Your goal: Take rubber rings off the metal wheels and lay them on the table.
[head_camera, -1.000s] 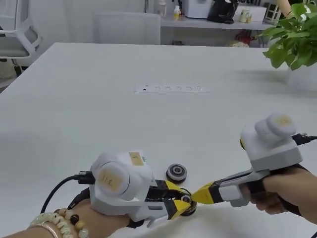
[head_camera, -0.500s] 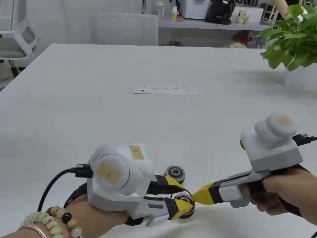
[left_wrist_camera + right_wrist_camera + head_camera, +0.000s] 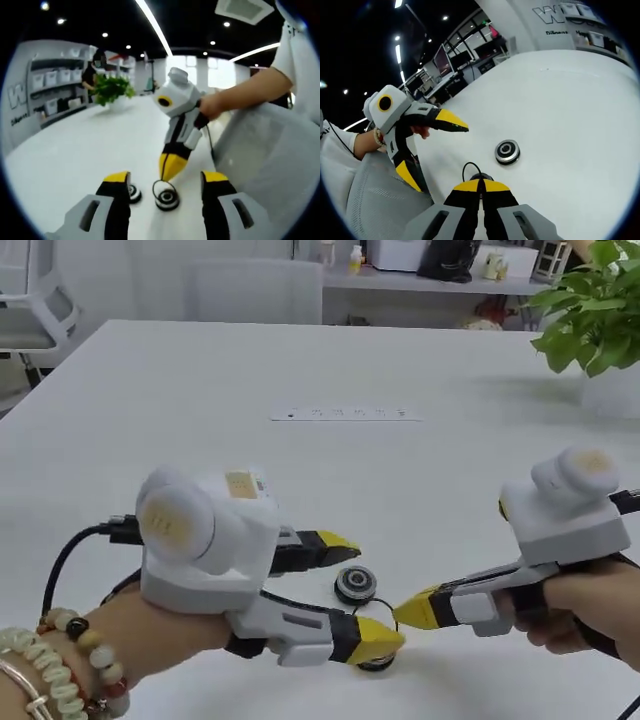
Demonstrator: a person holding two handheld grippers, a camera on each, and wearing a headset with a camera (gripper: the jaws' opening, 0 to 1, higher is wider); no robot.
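Two small round metal wheels lie flat on the white surface, close to each other. The first wheel sits on its own, with a dark outside and a shiny middle. The second wheel looks the same. A thin black rubber ring stands up from it like a loop, with its low end at the wheel. The right hand-held gripper pinches the top of the loop.

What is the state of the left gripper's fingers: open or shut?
Open: the left gripper has its fingers wide apart in its own view, with a wheel showing between them.
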